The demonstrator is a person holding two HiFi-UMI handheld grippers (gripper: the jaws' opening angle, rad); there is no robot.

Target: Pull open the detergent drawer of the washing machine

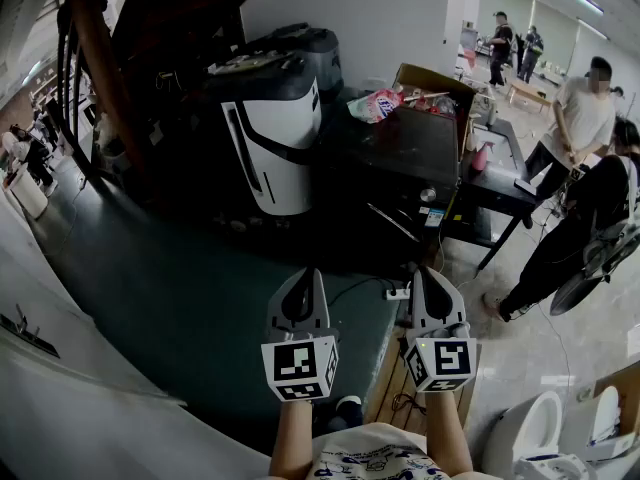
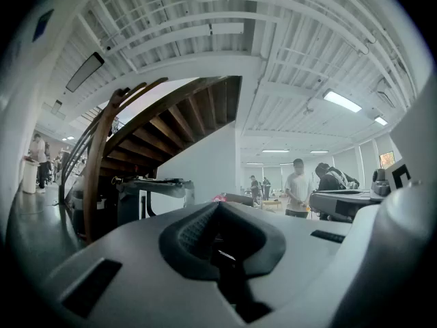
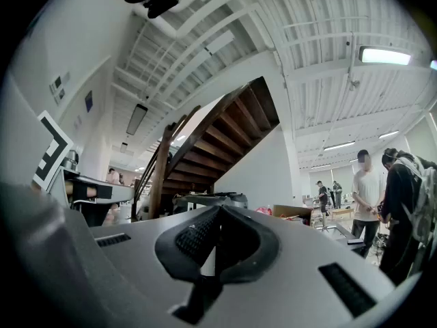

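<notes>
Washing machine (image 1: 395, 158), one, left gripper (image 1: 311, 272) and right gripper (image 1: 419, 270), two, jaws together

Head view looks steeply down; both gripper views look level toward the staircase (image 2: 183, 115).

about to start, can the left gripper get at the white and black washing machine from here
Probably not yet. The left gripper, fingers shut, is held near the person, and open dark floor separates it from the washing machine. Nothing seems to block the way; it just looks far.
</notes>
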